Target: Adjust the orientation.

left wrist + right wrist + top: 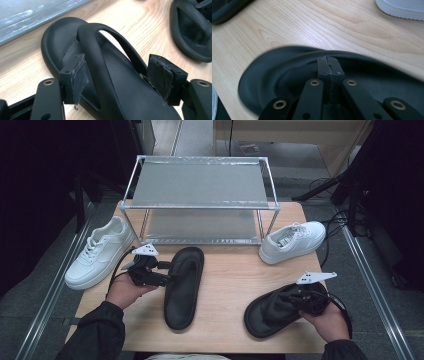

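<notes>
Left gripper (117, 80) straddles the strap of the black rubber flip-flop sandal (184, 285) lying mid-table, jaws wide, pads not yet biting, likely lining up a lift. Right gripper (329, 67), jaws together inside the second black sandal (272, 312), seems to pin it before the metal two-tier shoe rack (200, 202).

A light wooden table (235, 270) stands on grey floor (30, 305). A two-tier metal shoe rack (200, 185) occupies its far edge. Metal rails (372, 285) flank both sides. Black cables (325, 185) lie beyond; surroundings are dark.
</notes>
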{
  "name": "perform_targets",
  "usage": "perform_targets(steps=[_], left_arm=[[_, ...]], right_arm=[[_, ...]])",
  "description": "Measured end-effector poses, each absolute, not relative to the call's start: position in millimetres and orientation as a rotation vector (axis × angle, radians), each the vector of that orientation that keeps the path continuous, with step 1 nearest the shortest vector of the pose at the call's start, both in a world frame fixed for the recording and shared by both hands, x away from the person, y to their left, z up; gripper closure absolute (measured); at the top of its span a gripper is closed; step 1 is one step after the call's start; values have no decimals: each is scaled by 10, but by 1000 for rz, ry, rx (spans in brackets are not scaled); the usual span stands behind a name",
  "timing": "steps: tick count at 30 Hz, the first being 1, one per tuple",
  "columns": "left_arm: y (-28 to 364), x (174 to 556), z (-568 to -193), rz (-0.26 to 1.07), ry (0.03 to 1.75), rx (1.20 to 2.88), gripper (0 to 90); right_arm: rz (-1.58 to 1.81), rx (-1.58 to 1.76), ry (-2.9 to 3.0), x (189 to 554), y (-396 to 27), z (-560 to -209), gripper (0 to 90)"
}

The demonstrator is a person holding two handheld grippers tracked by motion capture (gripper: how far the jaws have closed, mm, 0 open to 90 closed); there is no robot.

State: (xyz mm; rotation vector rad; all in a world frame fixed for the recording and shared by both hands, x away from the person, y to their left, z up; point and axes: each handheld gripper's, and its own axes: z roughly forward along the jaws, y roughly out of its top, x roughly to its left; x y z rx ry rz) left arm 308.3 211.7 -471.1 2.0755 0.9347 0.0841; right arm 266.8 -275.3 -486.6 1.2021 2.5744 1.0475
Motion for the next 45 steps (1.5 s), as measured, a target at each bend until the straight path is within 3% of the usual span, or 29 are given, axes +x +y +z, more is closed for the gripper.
perform_targets(steps=[29,37,40,45], left_arm=[[2308,2924,-4710,132,985,2027,319],[2303,2932,-4697,133,982,2018,319],[2278,2954,-4696,130,967,2023,320],[2241,2986,-4694,126,951,2029,319]], right_arm=[[1078,1164,2581,3045,-2502,-4872,900],[1168,1108,2560,2829,-2462,-4744,812],[1219,1047,2563,2756,-2425,-4732,731],[1256,1047,2568,2721,-2416,-4728,728]])
